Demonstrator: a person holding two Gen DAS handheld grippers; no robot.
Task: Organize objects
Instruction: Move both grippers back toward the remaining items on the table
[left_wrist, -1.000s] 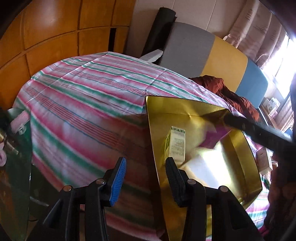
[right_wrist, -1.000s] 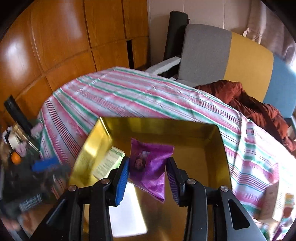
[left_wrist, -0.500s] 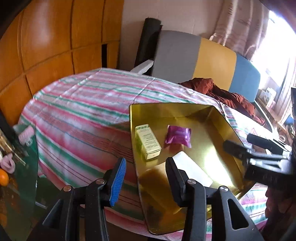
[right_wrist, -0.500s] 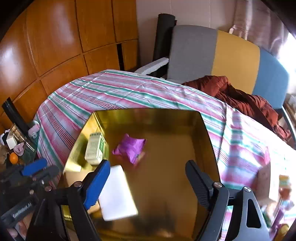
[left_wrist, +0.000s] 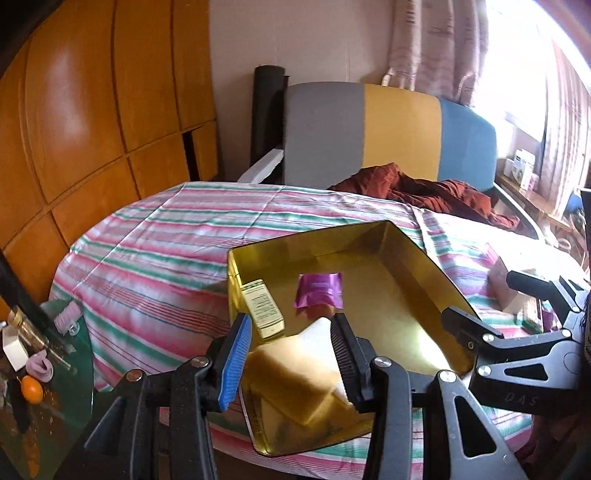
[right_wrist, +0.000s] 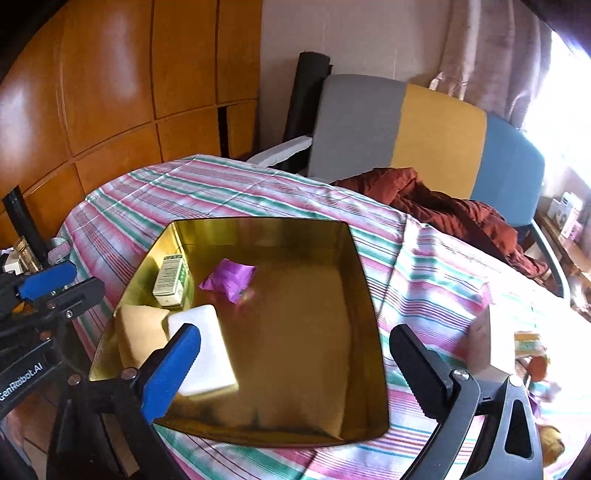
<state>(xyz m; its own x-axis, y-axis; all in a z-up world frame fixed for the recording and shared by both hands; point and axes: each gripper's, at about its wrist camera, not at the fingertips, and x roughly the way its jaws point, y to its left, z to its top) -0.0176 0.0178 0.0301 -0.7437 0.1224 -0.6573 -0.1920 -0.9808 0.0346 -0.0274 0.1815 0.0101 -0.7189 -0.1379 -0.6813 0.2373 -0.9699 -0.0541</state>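
A gold tray (right_wrist: 364, 280) (left_wrist: 419, 258) lies on the striped tablecloth. In it are a purple packet (right_wrist: 229, 277) (left_wrist: 319, 290), a small green-and-white box (right_wrist: 171, 280) (left_wrist: 262, 308) and a white block (right_wrist: 207, 343) (left_wrist: 319, 330). My right gripper (right_wrist: 291, 343) (left_wrist: 487, 299) hangs over the tray's near part, its jaws opening wide with nothing between them. My left gripper (left_wrist: 290, 363) (right_wrist: 61, 286) is at the tray's left near corner, open by a narrow gap and holding nothing; the white block only shows behind that gap.
A chair (right_wrist: 402, 129) with a grey, yellow and blue back holds a rust-red garment (right_wrist: 443, 206) behind the table. A glass side table (left_wrist: 55, 387) at the left carries an orange and small items. Small boxes (right_wrist: 487, 339) stand on the cloth right of the tray.
My right gripper opened and let go of the purple packet, which now lies in the tray. Both grippers drew back from the tray and the left one rolled level.
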